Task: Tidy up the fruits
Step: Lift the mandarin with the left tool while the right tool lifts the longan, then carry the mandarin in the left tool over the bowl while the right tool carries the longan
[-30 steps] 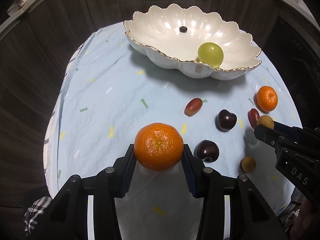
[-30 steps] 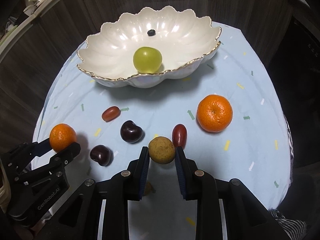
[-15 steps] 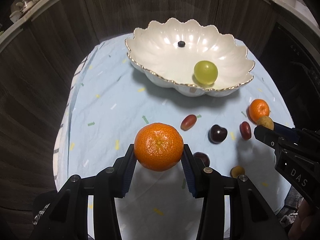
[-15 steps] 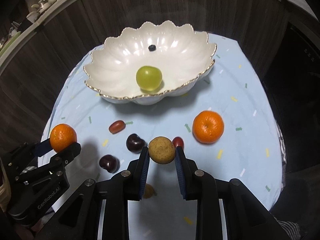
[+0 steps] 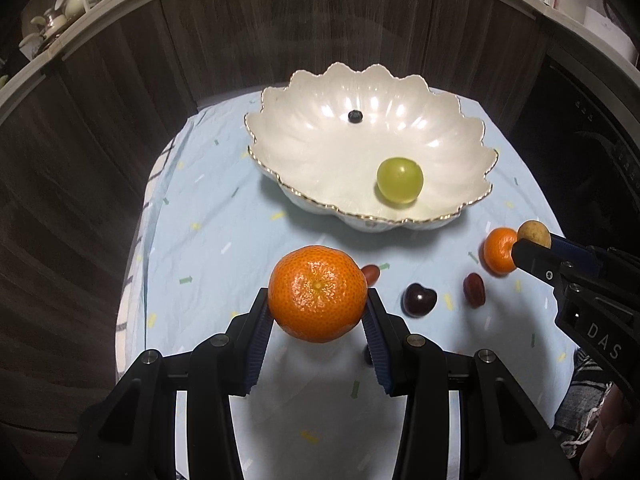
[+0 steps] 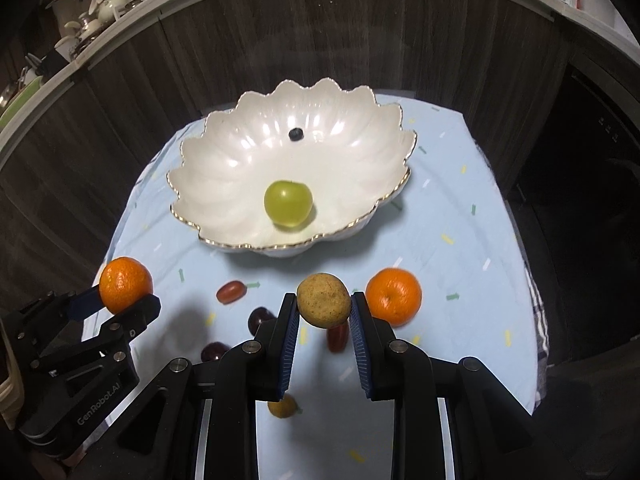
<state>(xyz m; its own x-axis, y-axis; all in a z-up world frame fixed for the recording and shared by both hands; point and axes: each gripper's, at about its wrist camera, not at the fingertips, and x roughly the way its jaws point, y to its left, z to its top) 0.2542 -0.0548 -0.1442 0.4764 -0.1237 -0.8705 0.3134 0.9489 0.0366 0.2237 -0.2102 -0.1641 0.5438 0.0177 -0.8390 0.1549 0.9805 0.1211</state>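
Fruits are the matter here, and in the left wrist view the left gripper (image 5: 318,320) has its 2 fingers closed onto a mandarin (image 5: 317,293), lifted above the blue cloth (image 5: 208,232) and short of the scalloped bowl (image 5: 304,148) that lies ahead of it. Inside that bowl sit only a green grape (image 5: 400,180) and a small blueberry (image 5: 355,116), so I judge 2 pieces put away. Ahead and to the right of this gripper, on the cloth, lie a red grape (image 5: 371,274) partly hidden behind the mandarin, a dark cherry (image 5: 419,299), another red grape (image 5: 474,289) and a second mandarin (image 5: 498,255); the right gripper (image 5: 534,249) shows at the right edge, closed on a tan round fruit (image 5: 534,233). In the right wrist view the right gripper (image 6: 325,316) clamps that tan fruit (image 6: 323,300) between its blue pads, also raised and short of the bowl (image 6: 224,168). Below and behind its fingers a second small yellowish fruit (image 6: 282,407) rests on the cloth, with 2 dark cherries (image 6: 259,318) to the left. To my eye 2 fruits are in transit and about 6 remain on the cloth, so the job is well under half done.
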